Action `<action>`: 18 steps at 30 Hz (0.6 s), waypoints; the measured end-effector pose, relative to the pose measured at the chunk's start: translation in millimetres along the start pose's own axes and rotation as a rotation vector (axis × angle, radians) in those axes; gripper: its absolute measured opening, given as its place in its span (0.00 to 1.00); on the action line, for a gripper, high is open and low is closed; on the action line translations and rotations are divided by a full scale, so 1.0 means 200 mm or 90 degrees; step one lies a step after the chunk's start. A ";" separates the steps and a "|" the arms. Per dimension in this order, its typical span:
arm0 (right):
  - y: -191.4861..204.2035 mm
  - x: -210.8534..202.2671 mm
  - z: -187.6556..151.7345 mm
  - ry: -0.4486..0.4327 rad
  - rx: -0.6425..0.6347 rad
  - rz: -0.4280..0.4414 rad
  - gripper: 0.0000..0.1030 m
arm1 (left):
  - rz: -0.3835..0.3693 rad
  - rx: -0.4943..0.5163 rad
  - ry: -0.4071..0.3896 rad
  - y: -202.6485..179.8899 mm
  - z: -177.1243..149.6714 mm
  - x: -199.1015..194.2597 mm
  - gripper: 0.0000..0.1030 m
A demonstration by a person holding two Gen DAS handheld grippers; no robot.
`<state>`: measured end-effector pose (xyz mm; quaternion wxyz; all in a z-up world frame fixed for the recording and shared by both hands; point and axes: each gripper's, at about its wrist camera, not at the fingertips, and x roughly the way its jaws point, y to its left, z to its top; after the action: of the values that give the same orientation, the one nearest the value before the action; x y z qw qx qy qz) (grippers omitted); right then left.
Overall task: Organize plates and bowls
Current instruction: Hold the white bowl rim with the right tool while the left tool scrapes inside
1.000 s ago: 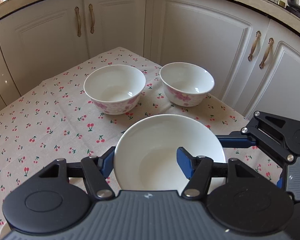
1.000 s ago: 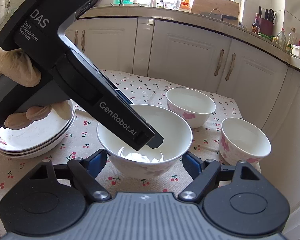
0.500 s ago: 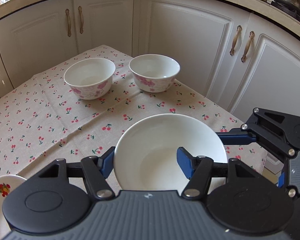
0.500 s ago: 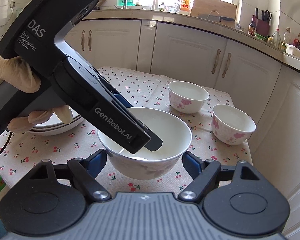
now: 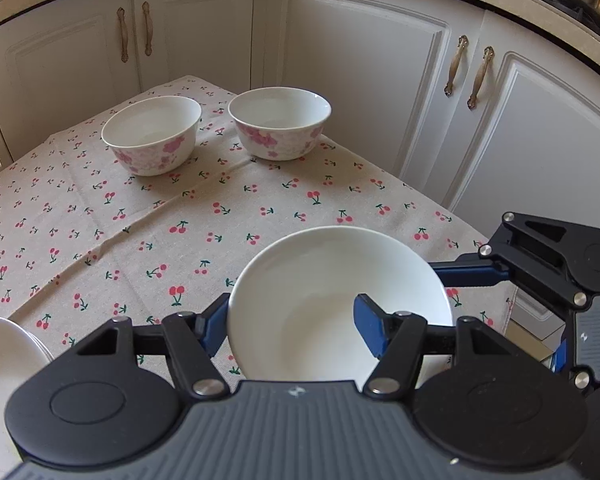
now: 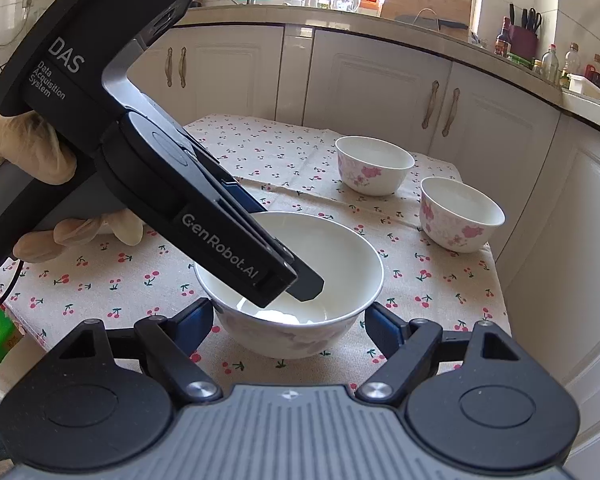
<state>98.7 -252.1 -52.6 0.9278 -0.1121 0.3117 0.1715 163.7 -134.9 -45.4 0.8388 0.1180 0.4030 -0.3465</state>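
A plain white bowl [image 5: 319, 280] hangs just over the cherry-print tablecloth [image 5: 180, 216] near its right corner. My left gripper [image 5: 292, 320] is shut on the bowl's near rim, one blue finger outside and one inside. From the right wrist view, that left gripper [image 6: 303, 284] reaches down into the bowl [image 6: 339, 264]. My right gripper [image 6: 290, 320] clasps the bowl's body, a blue pad against each side. One of its fingers [image 5: 467, 273] shows against the bowl's right wall. Two pink-flowered bowls [image 5: 152, 136] [image 5: 280, 120] stand side by side at the far end.
A stack of white plates [image 5: 0, 352] sits at the lower left of the left wrist view. White cabinet doors [image 5: 359, 80] close in behind and to the right of the table. A gloved hand [image 6: 4, 148] holds the left gripper. The flowered bowls [image 6: 373, 164] [image 6: 461, 212] stand near the table's right edge.
Both grippers have carried the white bowl back, away from the two flowered bowls, which now look smaller and farther. The plate stack has left the right wrist view and entered the left one.
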 end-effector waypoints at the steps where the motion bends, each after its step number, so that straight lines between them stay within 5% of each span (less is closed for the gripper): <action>1: 0.00 0.00 -0.01 0.001 0.001 0.000 0.84 | -0.002 0.001 0.001 -0.01 0.00 0.01 0.62; 18: -0.04 0.00 -0.05 0.011 0.023 0.007 0.84 | -0.024 0.009 -0.001 -0.04 0.00 0.03 0.70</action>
<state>96.7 -262.0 -59.6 0.9260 -0.0953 0.3234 0.1697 160.4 -144.1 -50.3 0.8317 0.1160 0.4023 -0.3647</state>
